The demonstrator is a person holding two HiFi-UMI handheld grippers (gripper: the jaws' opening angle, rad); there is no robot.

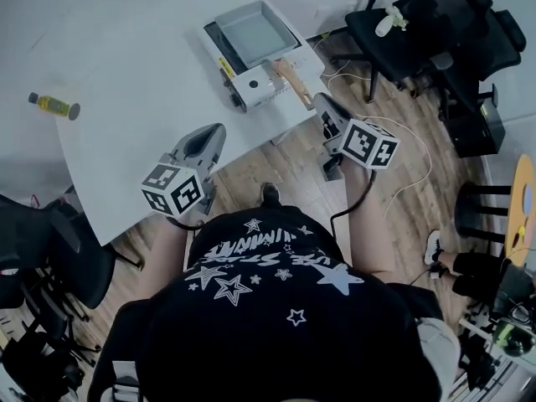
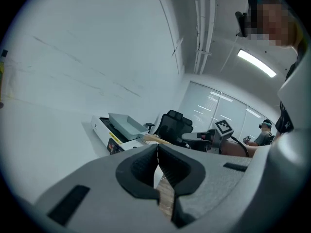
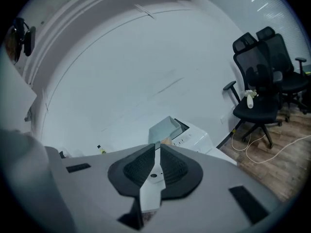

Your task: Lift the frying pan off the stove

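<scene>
Right gripper (image 3: pixel 157 146) (jaws together) partly hides the frying pan (image 3: pixel 164 128)

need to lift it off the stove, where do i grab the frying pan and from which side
By the wooden handle: it sticks out of the frying pan towards the near edge of the table, so come from that side.

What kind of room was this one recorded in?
Probably an office or lab, not a kitchen: black office chairs and a plain white table carrying a portable stove.
</scene>
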